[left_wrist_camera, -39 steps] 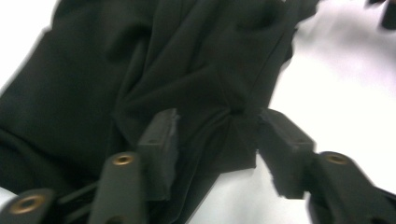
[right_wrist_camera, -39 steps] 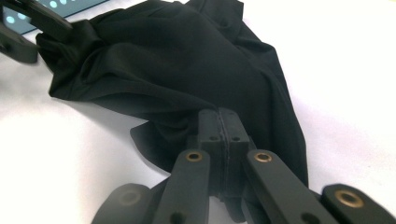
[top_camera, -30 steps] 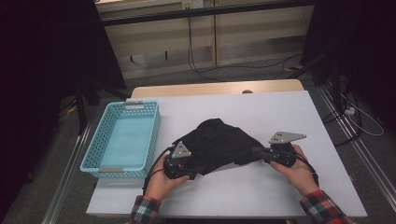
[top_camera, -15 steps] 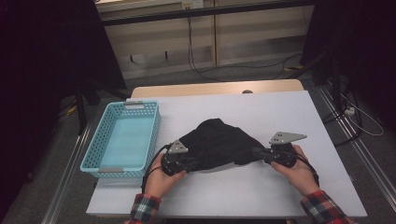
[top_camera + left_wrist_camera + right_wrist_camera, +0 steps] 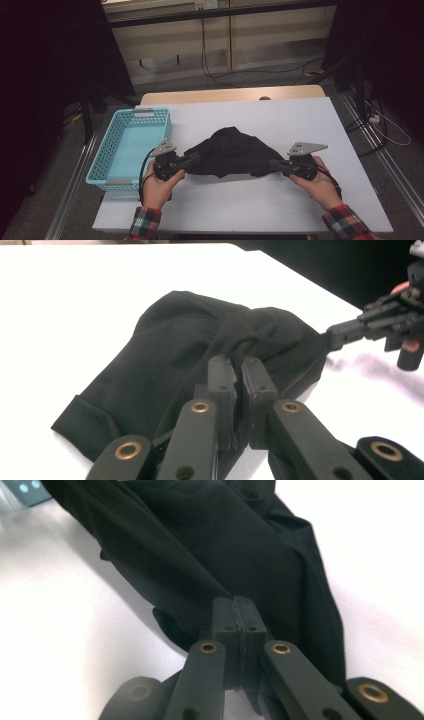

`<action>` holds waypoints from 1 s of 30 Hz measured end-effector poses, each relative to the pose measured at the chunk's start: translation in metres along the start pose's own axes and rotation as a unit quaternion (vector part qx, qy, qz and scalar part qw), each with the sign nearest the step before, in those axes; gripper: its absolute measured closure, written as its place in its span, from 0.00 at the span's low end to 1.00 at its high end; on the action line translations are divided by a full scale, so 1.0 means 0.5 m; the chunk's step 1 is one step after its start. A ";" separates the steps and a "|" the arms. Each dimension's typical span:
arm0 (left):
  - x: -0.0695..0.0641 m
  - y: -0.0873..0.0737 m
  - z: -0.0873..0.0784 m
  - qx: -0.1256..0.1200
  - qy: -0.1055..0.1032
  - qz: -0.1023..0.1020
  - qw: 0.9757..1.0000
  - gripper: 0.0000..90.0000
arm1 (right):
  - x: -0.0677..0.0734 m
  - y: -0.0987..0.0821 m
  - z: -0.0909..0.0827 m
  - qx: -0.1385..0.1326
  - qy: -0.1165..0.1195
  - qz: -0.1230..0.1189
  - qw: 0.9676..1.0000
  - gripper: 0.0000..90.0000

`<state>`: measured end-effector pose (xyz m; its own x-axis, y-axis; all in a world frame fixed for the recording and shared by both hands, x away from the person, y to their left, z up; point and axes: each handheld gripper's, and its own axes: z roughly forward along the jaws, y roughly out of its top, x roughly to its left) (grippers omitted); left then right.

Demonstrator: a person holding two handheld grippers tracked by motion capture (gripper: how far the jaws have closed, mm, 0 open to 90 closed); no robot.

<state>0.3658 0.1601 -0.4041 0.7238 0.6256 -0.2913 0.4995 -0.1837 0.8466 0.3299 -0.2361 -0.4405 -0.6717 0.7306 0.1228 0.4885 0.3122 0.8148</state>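
A black garment (image 5: 227, 152) lies crumpled on the white table (image 5: 280, 120), stretched a little between my two grippers. My left gripper (image 5: 197, 159) grips its left edge. In the left gripper view its jaws (image 5: 241, 365) have just been closing and now pinch a fold of the black cloth (image 5: 165, 355). At the garment's right corner, my right gripper (image 5: 274, 164) is shut on the cloth. The right gripper view shows those pads (image 5: 233, 602) pressed together on taut black fabric (image 5: 225, 545). The right gripper (image 5: 332, 335) also appears far off in the left gripper view.
A light blue plastic basket (image 5: 102, 150) stands at the table's left edge, close beside my left hand. A wooden strip runs along the table's far edge (image 5: 230, 94). Cables lie on the floor beyond. Bare white table lies behind and in front of the garment.
My left gripper has closed on the garment's left edge and moved left and slightly up, drawing the cloth out. The right gripper has stayed put.
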 end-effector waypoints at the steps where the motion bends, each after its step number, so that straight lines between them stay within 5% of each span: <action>1: 0.003 -0.001 -0.001 -0.001 0.002 -0.002 1.000 0.95 | 0.002 0.000 0.001 0.002 0.002 -0.002 1.000 1.00; 12: 0.009 -0.002 -0.002 0.013 0.008 -0.016 1.000 0.95 | 0.002 -0.005 -0.001 0.012 0.019 0.001 1.000 1.00; 30: 0.014 0.011 -0.019 -0.010 0.022 -0.023 0.999 0.96 | -0.004 -0.002 -0.020 -0.008 0.033 0.010 0.999 1.00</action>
<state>0.3690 0.1708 -0.3974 0.6785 0.6652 -0.3117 0.5220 -0.1381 0.8417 0.3252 -0.2439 -0.4358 -0.6967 0.6955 0.1759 0.4936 0.2868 0.8210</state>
